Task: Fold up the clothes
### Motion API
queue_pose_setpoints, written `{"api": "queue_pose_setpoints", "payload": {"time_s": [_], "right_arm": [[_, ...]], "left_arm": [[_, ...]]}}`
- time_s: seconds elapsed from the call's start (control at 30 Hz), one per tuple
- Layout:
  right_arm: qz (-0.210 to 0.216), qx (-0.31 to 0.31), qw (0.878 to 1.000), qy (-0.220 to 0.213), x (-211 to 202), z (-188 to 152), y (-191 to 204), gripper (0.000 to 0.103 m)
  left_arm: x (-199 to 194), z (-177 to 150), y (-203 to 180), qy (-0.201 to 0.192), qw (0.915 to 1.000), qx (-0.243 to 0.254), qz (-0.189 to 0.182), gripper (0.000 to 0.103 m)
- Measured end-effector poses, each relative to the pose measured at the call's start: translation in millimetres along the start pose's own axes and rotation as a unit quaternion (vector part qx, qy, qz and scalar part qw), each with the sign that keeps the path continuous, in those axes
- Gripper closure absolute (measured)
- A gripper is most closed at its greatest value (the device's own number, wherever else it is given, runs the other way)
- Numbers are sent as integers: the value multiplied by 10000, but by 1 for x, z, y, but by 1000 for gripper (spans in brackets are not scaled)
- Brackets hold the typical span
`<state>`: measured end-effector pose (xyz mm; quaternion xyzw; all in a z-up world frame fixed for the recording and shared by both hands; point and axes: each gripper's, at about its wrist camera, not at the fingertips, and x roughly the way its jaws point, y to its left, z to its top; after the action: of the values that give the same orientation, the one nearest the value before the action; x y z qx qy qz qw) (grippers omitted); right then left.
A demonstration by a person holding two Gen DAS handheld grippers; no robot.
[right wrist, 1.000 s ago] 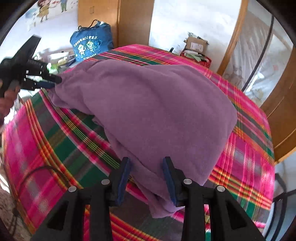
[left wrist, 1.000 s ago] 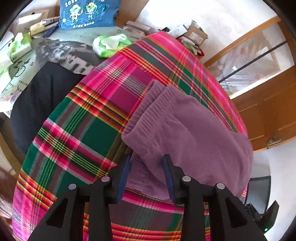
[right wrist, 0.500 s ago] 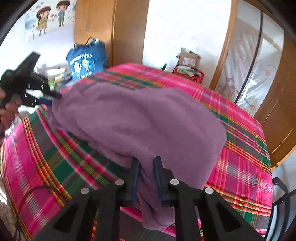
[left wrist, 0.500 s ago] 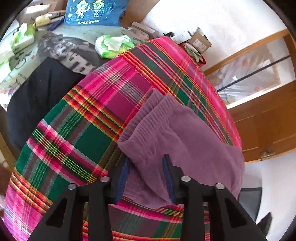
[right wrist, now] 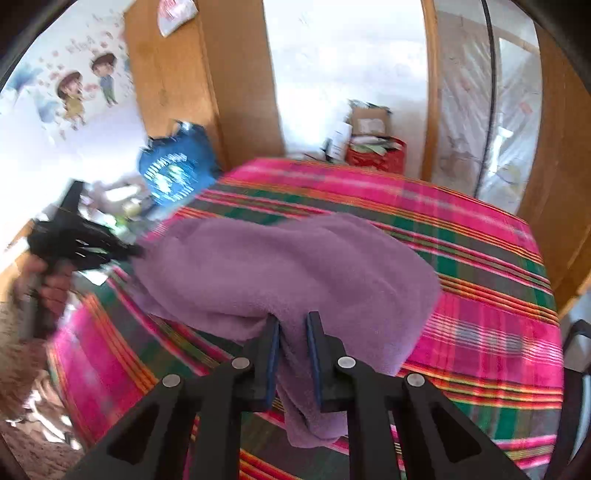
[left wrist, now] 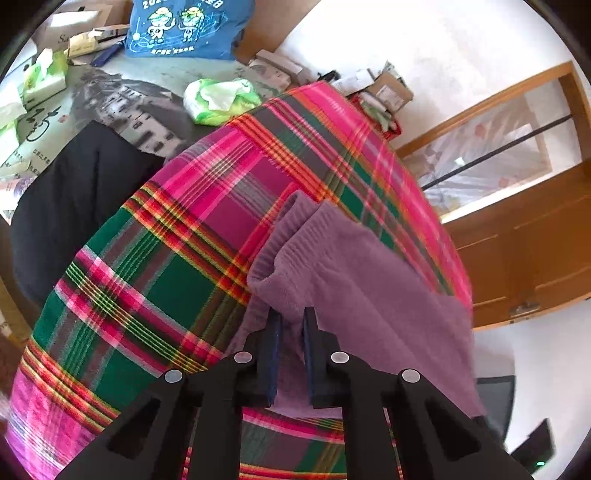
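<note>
A purple fleece garment [left wrist: 369,295] lies on a bed with a pink and green plaid blanket [left wrist: 166,277]. My left gripper [left wrist: 291,317] has its jaws closing on a fold of it just below the ribbed cuff, and the pads pinch the cloth. In the right wrist view the garment [right wrist: 295,258] bulges up off the blanket [right wrist: 480,295]. My right gripper [right wrist: 293,321] grips its near edge, the jaws easing open slightly, with a flap hanging down between the fingers. The left gripper [right wrist: 74,240], held by a hand [right wrist: 48,288], shows at the garment's far left end.
Left of the bed are a black cloth [left wrist: 74,206], a green tissue pack [left wrist: 221,99] and a blue bag [left wrist: 184,26]. A wooden cabinet [left wrist: 535,258] stands to the right. A red box [right wrist: 376,155] with clutter sits beyond the bed, and a dark chair [right wrist: 576,350] at the right edge.
Both pairs of jaws have narrowed from wide apart onto the purple fabric. The right gripper has risen and rolled, lifting the garment's near edge off the blanket.
</note>
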<state>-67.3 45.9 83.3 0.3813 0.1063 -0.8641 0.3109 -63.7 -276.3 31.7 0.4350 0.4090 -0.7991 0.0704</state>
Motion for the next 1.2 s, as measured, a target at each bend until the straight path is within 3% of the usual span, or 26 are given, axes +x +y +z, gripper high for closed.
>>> {"api": "queue_pose_setpoints", "payload": {"time_s": [0.13,0.2,0.33,0.5,0.57,0.7,0.93,1.07,1.2], "right_arm": [[-474,-411,9980,67,7,-14,22,83],[-656,-763,9949,-113,3,-20,40,72],[-453,-1360,9888,-409,-1,-25,73,69],[31,-1666,9857,-239,24,-27,103,66],[3,-1845,9828,-123,37,-30,112,66],[-767,-2067,9751,-243,53,-34,114,66],[-1185,-1982,9705,-687,36,-36,108,68],[-1350,-2008,9681,-649,38,-37,106,86],[-1311,-1975,9683,-787,36,-37,109,86]], "left_arm": [[-15,1,-13,-211,9996,146,-155,93],[-22,2,-19,-290,9991,186,-255,93],[-33,5,-30,-402,9982,263,-364,93],[-42,9,-36,-463,9972,229,-544,93],[-47,11,-39,-508,9966,242,-594,93],[-59,15,-45,-609,9953,297,-688,93],[-69,22,-48,-703,9937,293,-821,93],[-72,23,-50,-708,9930,313,-898,93],[-78,23,-53,-768,9921,375,-920,93]]}}
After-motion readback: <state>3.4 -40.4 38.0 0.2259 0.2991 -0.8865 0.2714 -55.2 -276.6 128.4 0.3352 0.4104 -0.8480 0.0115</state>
